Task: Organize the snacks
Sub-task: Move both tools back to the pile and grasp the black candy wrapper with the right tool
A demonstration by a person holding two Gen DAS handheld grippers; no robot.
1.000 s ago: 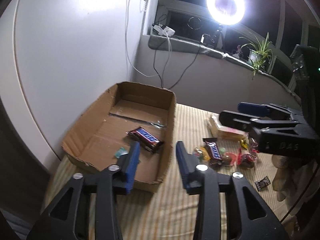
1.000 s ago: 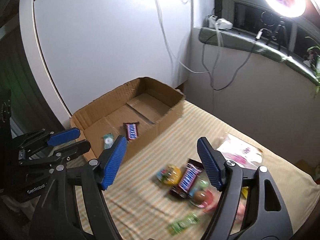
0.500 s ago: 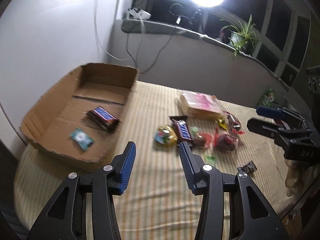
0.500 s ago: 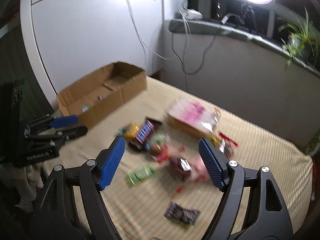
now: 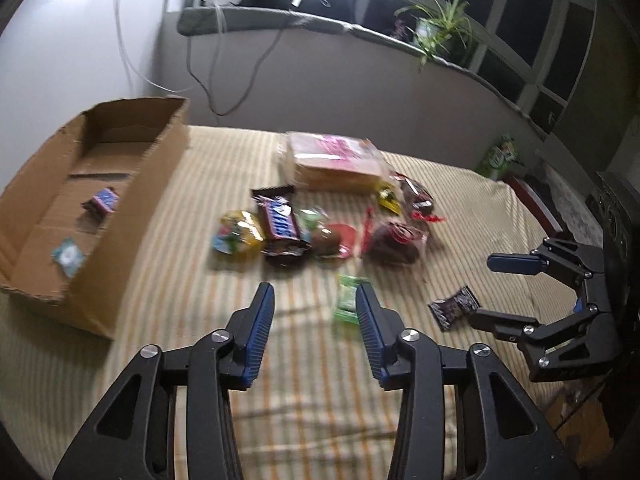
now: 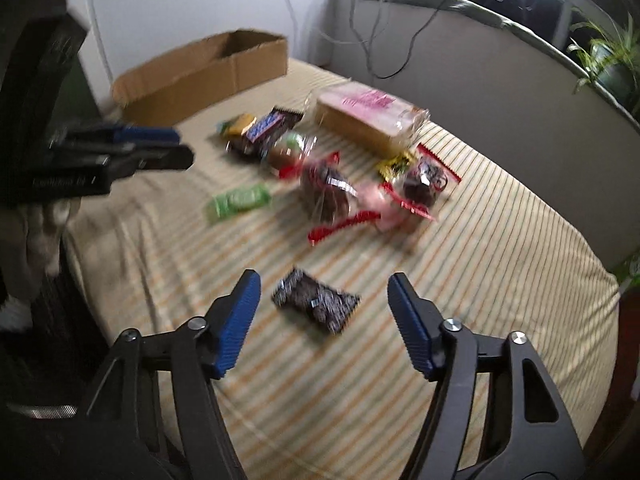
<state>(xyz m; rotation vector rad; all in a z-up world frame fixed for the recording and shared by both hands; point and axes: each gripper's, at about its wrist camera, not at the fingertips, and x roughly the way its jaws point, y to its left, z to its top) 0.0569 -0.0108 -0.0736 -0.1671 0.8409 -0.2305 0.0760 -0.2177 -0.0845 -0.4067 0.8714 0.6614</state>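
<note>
A loose heap of wrapped snacks is seen on a striped yellow-and-cream cloth-covered surface (image 5: 304, 364). In the left wrist view the heap lies at the frame's centre: a brown chocolate bar with blue lettering (image 5: 279, 220), a round yellow-and-blue sweet packet (image 5: 236, 233) touching its left side, and a dark round cake in clear film with red trim (image 5: 396, 240) to its right. Behind them a large clear bag of pale biscuits with pink print (image 5: 336, 160) is laid. A small green sachet (image 5: 349, 298) lies alone below the heap, just beside the tip of the left gripper's right-hand finger. A small dark speckled packet (image 6: 316, 300) is seen low in the right wrist view, apart from the heap.

The right gripper (image 6: 325, 292) is held over that dark packet, which appears between its blue-padded fingers without being touched; the jaws are closing but are spread wider than the packet. The left gripper (image 5: 315, 300) is held above bare cloth, its jaws closing with nothing between them.

A shallow brown cardboard box (image 5: 132, 184) is set at the left edge of the left wrist view, well apart from the heap. Inside it a second wrapped bar (image 5: 102, 202) and a small teal square sachet (image 5: 69, 256) are seen. A potted green plant (image 5: 438, 28) stands on the window ledge at upper right.
</note>
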